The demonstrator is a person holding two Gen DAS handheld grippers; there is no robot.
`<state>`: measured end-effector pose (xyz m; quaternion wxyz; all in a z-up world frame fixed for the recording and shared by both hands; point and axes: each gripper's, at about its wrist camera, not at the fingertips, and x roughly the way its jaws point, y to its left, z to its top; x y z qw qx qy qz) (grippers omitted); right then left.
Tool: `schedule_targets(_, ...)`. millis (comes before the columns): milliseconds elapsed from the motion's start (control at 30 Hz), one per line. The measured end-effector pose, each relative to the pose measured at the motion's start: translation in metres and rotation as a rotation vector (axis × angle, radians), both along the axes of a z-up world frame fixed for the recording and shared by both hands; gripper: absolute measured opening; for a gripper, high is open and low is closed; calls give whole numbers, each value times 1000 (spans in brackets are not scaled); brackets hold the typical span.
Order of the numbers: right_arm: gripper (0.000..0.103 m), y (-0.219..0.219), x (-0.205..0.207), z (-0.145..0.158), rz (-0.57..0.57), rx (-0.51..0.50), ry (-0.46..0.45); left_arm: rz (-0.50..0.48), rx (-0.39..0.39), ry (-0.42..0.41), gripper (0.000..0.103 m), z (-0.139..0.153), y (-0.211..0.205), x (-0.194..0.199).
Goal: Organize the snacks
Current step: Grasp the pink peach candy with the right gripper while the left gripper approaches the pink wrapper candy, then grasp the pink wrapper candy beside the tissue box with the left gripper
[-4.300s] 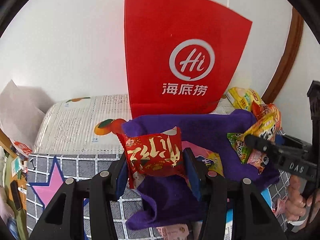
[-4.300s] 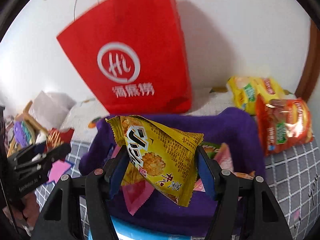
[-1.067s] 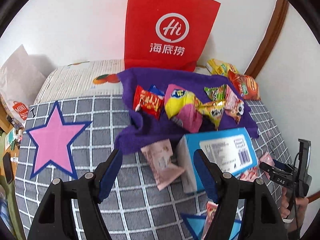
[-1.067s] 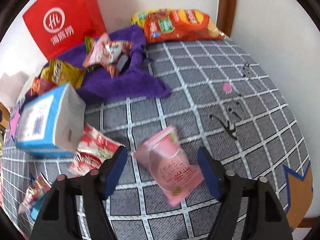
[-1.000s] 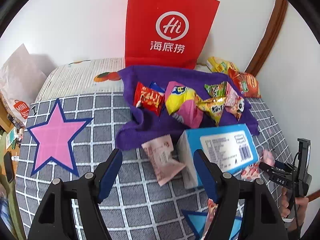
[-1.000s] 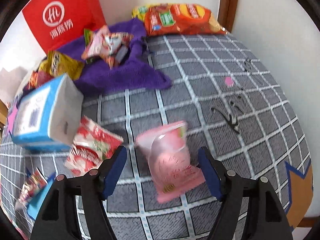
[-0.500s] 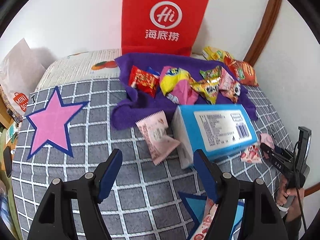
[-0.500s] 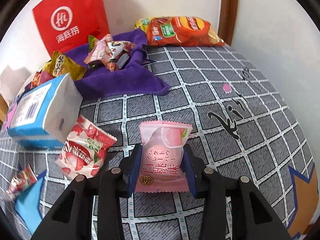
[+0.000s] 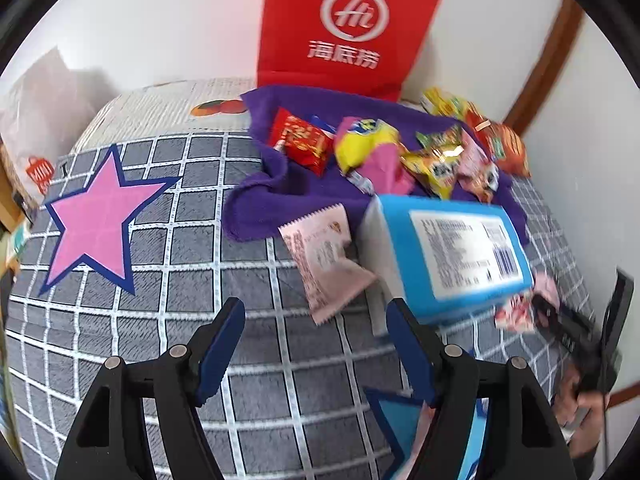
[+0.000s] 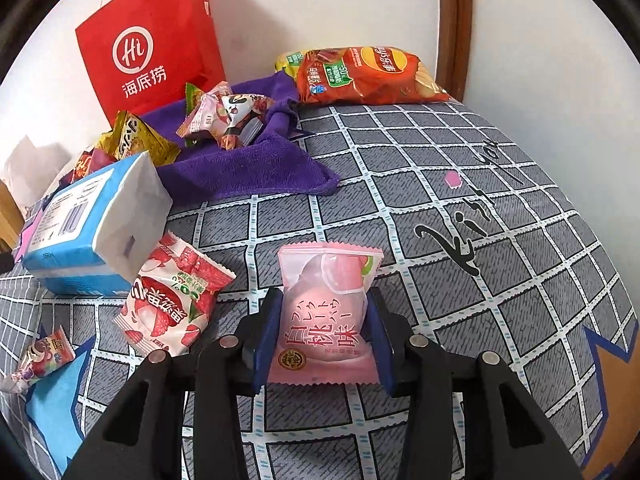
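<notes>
Right tongs (image 10: 322, 332) clamp pink peach packet (image 10: 324, 320) — between pads.

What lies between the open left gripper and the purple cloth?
In the left wrist view, a pale pink snack packet lies between the left gripper and the purple cloth.

The right gripper (image 10: 322, 326) is closed on a pink peach snack packet (image 10: 326, 316) that lies on the grey checked bed cover (image 10: 460, 208). Left of this packet lies a strawberry snack packet (image 10: 174, 300). Beyond that one stands a blue box (image 10: 92, 220), and behind the box a purple towel (image 10: 248, 168) carries more snacks.
</notes>
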<state>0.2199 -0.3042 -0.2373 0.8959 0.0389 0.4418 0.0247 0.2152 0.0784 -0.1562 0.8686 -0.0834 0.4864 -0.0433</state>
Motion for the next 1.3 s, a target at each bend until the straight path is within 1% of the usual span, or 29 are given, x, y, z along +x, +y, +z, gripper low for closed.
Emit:
schedule_targets(100, 43, 1, 0, 0, 3, -6, 1, 15, -32, 7, 70, -7, 6, 14)
schedule_targets(167, 43, 1, 0, 0, 4, -3, 1, 27, -29, 12, 70, -11, 8, 22)
schedule_targets(433, 44, 1, 1, 0, 9, -8, 2, 13, -69, 21, 69, -27, 4, 49)
schedule_targets(500, 44, 1, 2, 0, 10, -10, 2, 7, -89, 40, 60, -34, 3, 54)
schedule_targets(533, 44, 1, 2, 0, 11, -9, 2, 5, -94, 49, 58, -37, 4, 56)
schedule_targets(600, 44, 1, 1, -1, 11, -8, 2, 5, -108, 63, 49, -43, 4, 57)
schedule_targets(700, 45, 2, 1, -1, 13, -10, 2, 5, -110, 46, 45, -43, 5, 55)
schedule_targets(900, 43, -2, 2, -1, 5, 7, -2, 15, -103, 29, 43, -31, 16, 47)
schedule_targets(1067, 41, 0, 1, 3, 11, -12, 11, 12, -73, -6, 42, -9, 24, 35)
schedule_targets(1133, 40, -2, 1, 11, 12, 13, 4, 4, -62, -22, 42, 0, 26, 31)
schedule_targets(1200, 40, -2, 0, 25, 19, 36, -18, 1, -55, -39, 42, 9, 28, 29)
schedule_targets(1300, 40, 2, 2, 48, 20, 23, -49, 1, -59, -58, 42, 19, 28, 28)
